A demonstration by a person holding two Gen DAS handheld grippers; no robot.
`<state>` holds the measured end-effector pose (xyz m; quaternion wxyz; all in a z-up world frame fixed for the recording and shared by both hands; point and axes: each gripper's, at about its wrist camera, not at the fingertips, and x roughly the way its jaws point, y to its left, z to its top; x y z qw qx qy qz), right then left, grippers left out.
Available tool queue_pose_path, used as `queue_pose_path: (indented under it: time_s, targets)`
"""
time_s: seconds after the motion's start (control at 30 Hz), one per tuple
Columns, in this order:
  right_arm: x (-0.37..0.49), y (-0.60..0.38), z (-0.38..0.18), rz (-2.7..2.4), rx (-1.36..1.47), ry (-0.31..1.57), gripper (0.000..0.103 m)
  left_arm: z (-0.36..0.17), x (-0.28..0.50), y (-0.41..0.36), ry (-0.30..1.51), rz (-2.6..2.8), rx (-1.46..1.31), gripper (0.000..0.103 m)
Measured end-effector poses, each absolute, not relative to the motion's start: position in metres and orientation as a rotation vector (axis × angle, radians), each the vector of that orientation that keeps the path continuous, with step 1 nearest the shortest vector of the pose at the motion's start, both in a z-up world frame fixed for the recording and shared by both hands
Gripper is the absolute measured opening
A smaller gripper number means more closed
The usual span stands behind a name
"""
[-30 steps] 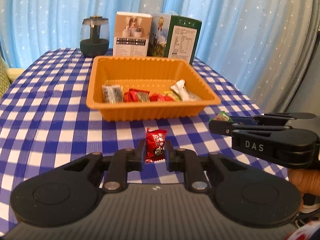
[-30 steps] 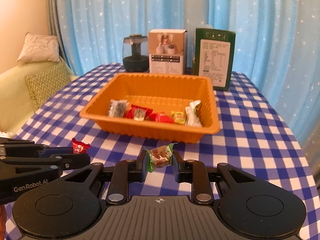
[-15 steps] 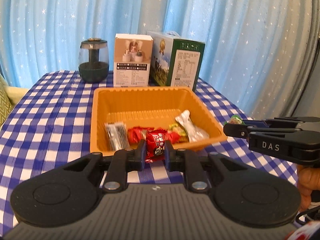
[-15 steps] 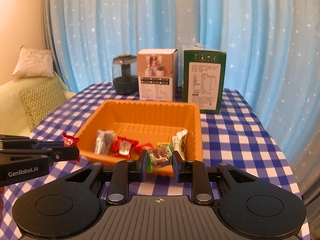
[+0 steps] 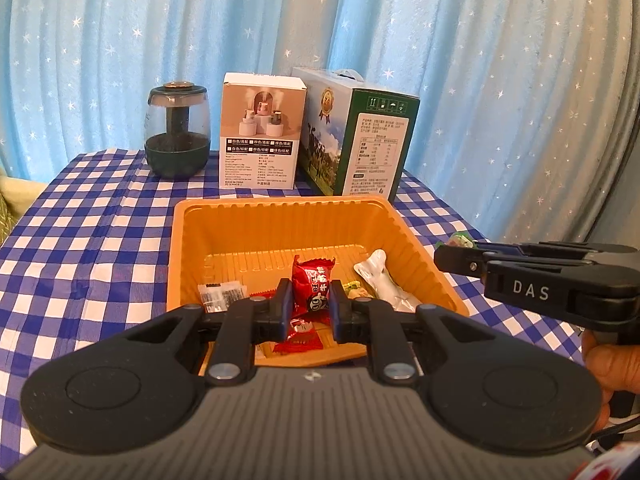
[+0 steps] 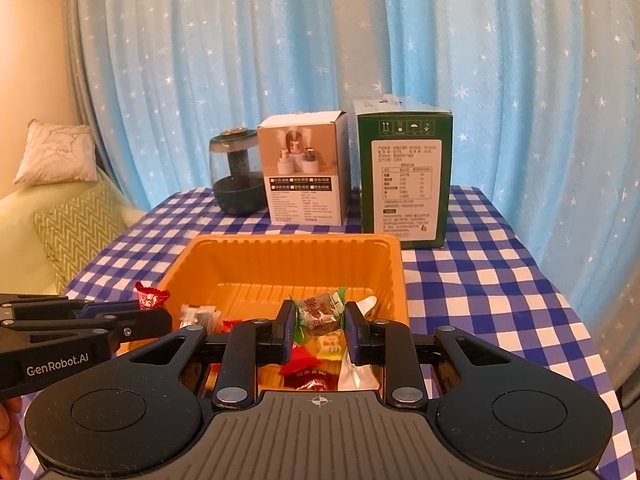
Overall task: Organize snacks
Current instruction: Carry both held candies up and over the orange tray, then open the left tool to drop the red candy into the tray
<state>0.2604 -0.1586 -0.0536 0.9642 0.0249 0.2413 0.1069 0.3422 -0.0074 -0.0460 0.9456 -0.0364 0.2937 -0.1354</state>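
An orange tray (image 5: pixel 280 216) (image 6: pixel 296 256) sits mid-table with several wrapped snacks inside, among them a white packet (image 5: pixel 380 276). My left gripper (image 5: pixel 309 300) is shut on a red snack packet (image 5: pixel 312 284) and holds it above the tray's near part. My right gripper (image 6: pixel 318 322) is shut on a green-and-brown wrapped candy (image 6: pixel 318 312), also above the tray's near edge. The right gripper shows from the side in the left wrist view (image 5: pixel 452 250), and the left gripper in the right wrist view (image 6: pixel 152 312).
A dark green humidifier (image 5: pixel 177 128), a white box (image 5: pixel 262 132) and a green box (image 5: pixel 360 140) stand behind the tray on the blue checked tablecloth (image 5: pixel 80 216). Blue starred curtains hang behind. A sofa with cushions (image 6: pixel 68 216) is to the left.
Both grippers have risen and moved forward with their snacks, from in front of the tray to above its near edge.
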Motion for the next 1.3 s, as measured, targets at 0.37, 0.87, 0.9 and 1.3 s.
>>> queue_pose_path:
  time_s: [0.37,0.87,0.9,1.3]
  targets:
    - [0.293,-0.156,-0.062,0.205,0.060,0.509,0.026,-0.053,0.370,-0.004,0.614,-0.268,-0.057,0.017]
    - [0.323,-0.155,-0.071,0.194,0.065,0.531,0.026,-0.061,0.402,0.010,0.627,-0.245,-0.068,0.017]
    - [0.325,-0.155,-0.072,0.193,0.066,0.532,0.026,-0.062,0.404,0.010,0.629,-0.244,-0.069,0.017]
    - [0.342,-0.153,-0.077,0.188,0.074,0.540,0.026,-0.068,0.422,0.011,0.637,-0.247,-0.066,0.017]
